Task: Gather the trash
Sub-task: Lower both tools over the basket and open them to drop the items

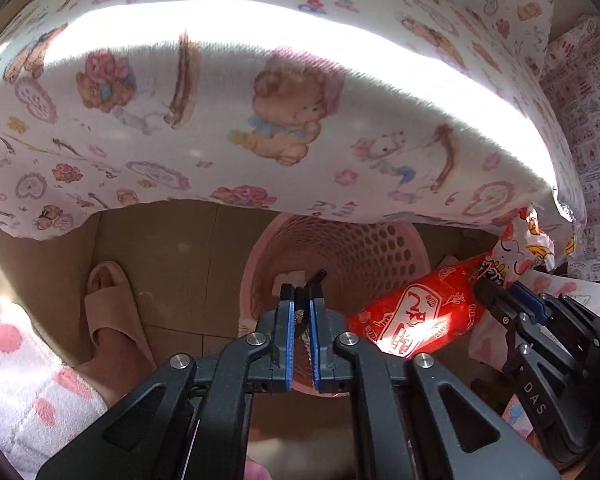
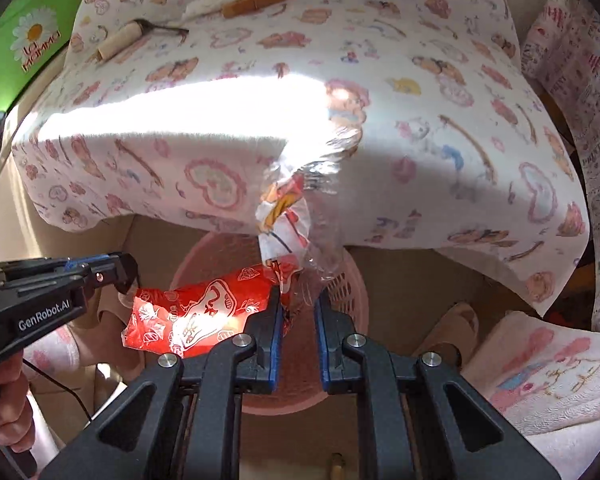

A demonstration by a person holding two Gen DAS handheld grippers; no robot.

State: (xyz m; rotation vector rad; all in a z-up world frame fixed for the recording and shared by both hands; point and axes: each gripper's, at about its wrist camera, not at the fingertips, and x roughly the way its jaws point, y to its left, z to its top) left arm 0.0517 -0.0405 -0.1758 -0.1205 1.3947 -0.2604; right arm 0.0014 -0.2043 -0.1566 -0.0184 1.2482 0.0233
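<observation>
Over a pink perforated basket (image 1: 364, 256) on the floor, my left gripper (image 1: 302, 292) points down, shut on a small dark scrap of wrapper (image 1: 302, 320) whose black tip sticks out past the pads. To its right a red snack bag (image 1: 412, 316) with a clear printed end hangs from my right gripper (image 1: 486, 290). In the right wrist view the right gripper (image 2: 298, 300) is shut on the snack bag (image 2: 204, 312) at its clear crumpled end, above the basket (image 2: 348, 292). The left gripper (image 2: 126, 276) shows at the left edge, a hand holding its grip.
A table under a bear-print cloth (image 2: 380, 128) overhangs the basket's far side. On it lie a cardboard tube (image 2: 118, 42), a tissue (image 2: 208, 6) and a brown stick (image 2: 260, 0). Slippered feet (image 1: 108, 304) (image 2: 456, 328) and pyjama-clad legs flank the basket.
</observation>
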